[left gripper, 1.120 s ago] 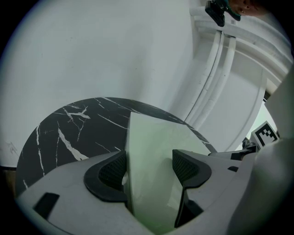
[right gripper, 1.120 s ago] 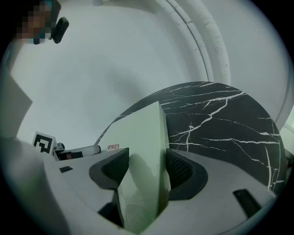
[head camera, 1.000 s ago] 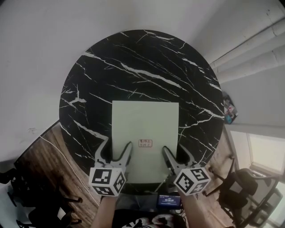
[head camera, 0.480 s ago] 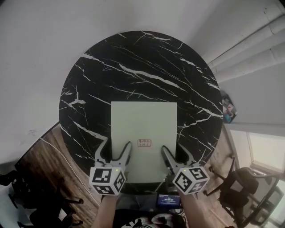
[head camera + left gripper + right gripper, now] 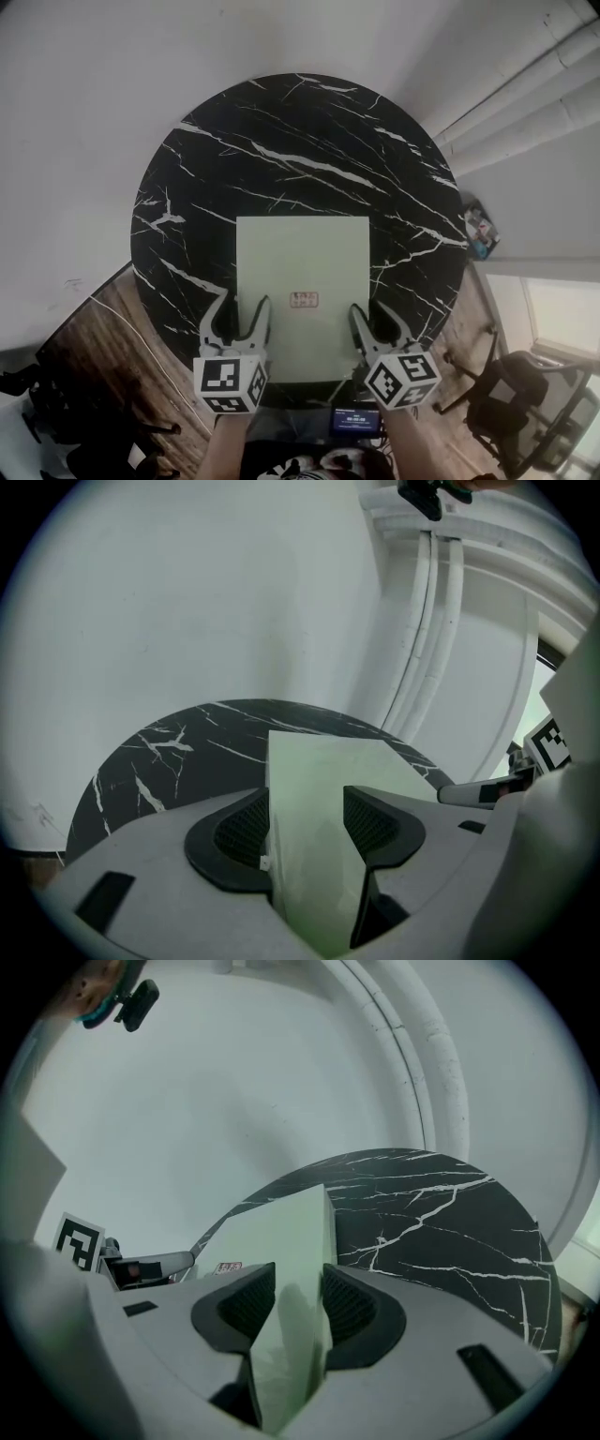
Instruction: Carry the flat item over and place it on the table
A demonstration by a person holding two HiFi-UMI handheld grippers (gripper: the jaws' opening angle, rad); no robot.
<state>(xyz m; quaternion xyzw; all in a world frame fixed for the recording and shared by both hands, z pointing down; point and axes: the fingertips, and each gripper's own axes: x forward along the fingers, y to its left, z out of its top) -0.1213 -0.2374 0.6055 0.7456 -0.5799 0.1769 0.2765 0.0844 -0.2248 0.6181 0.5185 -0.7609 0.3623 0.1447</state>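
Note:
A pale green flat board (image 5: 302, 272) with a small red label (image 5: 305, 300) lies flat on the round black marble table (image 5: 281, 141), toward its near side. My left gripper (image 5: 237, 314) sits over the board's near left corner, its jaws straddling the left edge. My right gripper (image 5: 373, 317) sits over the near right corner. Both sets of jaws are closing. In the left gripper view the board (image 5: 319, 771) shows in the gap of the gripper (image 5: 307, 822). In the right gripper view the board (image 5: 281, 1232) likewise shows between the pads of the gripper (image 5: 298, 1302). I see no pad pressing on it.
White pipes (image 5: 525, 84) run along the wall at the right. A dark chair (image 5: 506, 394) stands at the lower right and dark furniture (image 5: 56, 403) at the lower left on the wood floor. A small lit screen (image 5: 354, 419) hangs at my waist.
Both grippers' jaws have narrowed and both grippers have drawn back a little toward me. The board lies where it was on the table.

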